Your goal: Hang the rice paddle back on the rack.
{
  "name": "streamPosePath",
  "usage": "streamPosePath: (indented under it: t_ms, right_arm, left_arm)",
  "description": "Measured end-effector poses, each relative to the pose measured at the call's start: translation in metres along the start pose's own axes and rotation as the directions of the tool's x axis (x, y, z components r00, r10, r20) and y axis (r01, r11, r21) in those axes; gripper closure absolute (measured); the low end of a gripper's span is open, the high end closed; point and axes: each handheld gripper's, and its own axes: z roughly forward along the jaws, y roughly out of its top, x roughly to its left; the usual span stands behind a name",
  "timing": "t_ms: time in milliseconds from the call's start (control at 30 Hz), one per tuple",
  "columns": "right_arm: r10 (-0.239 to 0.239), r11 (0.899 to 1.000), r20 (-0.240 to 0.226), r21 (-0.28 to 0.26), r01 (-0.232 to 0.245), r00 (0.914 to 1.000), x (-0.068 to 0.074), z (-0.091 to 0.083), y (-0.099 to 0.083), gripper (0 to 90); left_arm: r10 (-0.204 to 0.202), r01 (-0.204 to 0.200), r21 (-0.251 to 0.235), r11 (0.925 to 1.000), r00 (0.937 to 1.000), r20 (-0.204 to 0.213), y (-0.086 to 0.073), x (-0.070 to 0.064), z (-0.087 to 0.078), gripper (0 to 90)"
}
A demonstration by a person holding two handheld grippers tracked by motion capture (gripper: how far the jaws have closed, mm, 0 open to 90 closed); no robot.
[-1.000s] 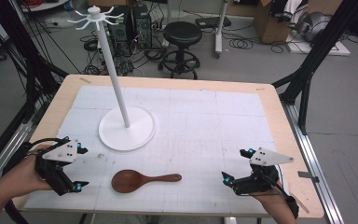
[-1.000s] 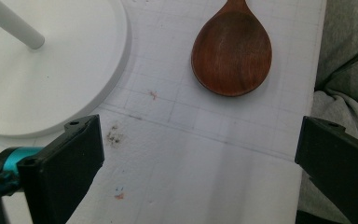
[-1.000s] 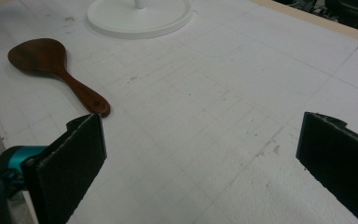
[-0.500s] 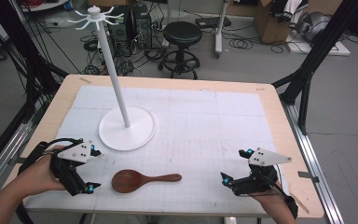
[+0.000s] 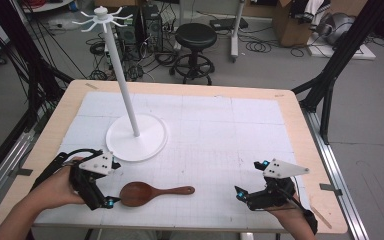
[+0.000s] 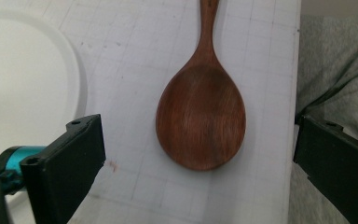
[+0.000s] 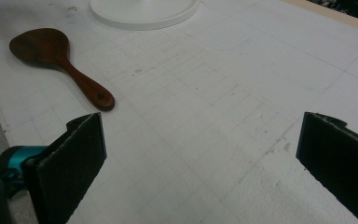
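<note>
A dark brown wooden spoon [image 5: 152, 192] lies flat near the table's front edge, bowl to the left, handle pointing right. My left gripper [image 5: 109, 186] is open just left of the bowl. In the left gripper view the spoon's bowl [image 6: 200, 116] lies between and slightly ahead of the wide-apart jaws, touching neither. My right gripper [image 5: 250, 179] is open at the front right and holds nothing. In the right gripper view the spoon [image 7: 51, 51] sits far off at the upper left.
A white stand with a round base [image 5: 136, 137], a thin pole and a hooked top [image 5: 102, 17] rises at mid-left. Its base rim [image 6: 23, 93] lies close to my left jaw. The white gridded mat [image 5: 220, 135] covers the wooden table.
My left gripper has moved right and slightly forward, closing in on the spoon's bowl. The right gripper and the spoon have stayed put.
</note>
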Motion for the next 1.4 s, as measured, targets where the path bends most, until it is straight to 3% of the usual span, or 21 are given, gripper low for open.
streamPosePath:
  t_ms: [100,233,467,600,733,833,1200,1300,1367,1400]
  right_arm:
    - [-0.001,1.000,0.001,0.001,0.001,1.0000,-0.001,0.000,-0.001,0.5]
    - [0.002,1.000,0.001,0.000,-0.002,1.0000,-0.001,-0.001,-0.001,0.5]
    - [0.008,1.000,-0.006,0.005,-0.008,1.0000,-0.003,0.000,-0.003,0.5]
    - [0.018,1.000,-0.011,0.009,-0.018,0.9998,-0.004,0.000,-0.005,0.5]
    - [0.016,1.000,-0.010,0.011,-0.016,0.9998,-0.004,0.000,-0.005,0.5]
    - [0.017,1.000,-0.013,0.010,-0.016,0.9998,-0.004,0.000,-0.005,0.5]
    - [0.020,1.000,-0.016,0.014,-0.020,0.9997,-0.005,0.001,-0.007,0.5]
    - [0.018,1.000,-0.017,0.014,-0.017,0.9997,-0.005,0.002,-0.007,0.5]
    - [0.021,1.000,-0.017,0.015,-0.021,0.9996,-0.005,0.002,-0.007,0.5]
    - [0.021,1.000,-0.017,0.015,-0.021,0.9996,-0.005,0.002,-0.007,0.5]
  left_arm:
    - [0.009,-0.009,-0.003,1.0000,0.9998,0.017,0.011,-0.003,0.008,2.6]
    - [0.019,-0.020,0.049,0.9986,0.9993,0.033,0.023,-0.004,0.024,2.6]
    - [0.031,-0.035,0.091,0.9952,0.9983,0.051,0.034,-0.006,0.039,4.2]
    - [0.048,-0.055,0.148,0.9875,0.9977,0.048,0.041,-0.009,0.051,4.8]
    - [0.052,-0.061,0.167,0.9840,0.9970,0.057,0.045,-0.009,0.057,4.8]
    - [0.062,-0.073,0.205,0.9760,0.9963,0.059,0.052,-0.011,0.063,4.9]
    - [0.066,-0.079,0.269,0.9599,0.9962,0.056,0.068,-0.012,0.080,6.1]
    - [0.068,-0.083,0.289,0.9538,0.9958,0.061,0.073,-0.012,0.085,7.4]
    - [0.067,-0.080,0.319,0.9445,0.9963,0.054,0.075,-0.011,0.092,7.9]
    - [0.067,-0.080,0.319,0.9445,0.9963,0.054,0.075,-0.011,0.092,8.4]
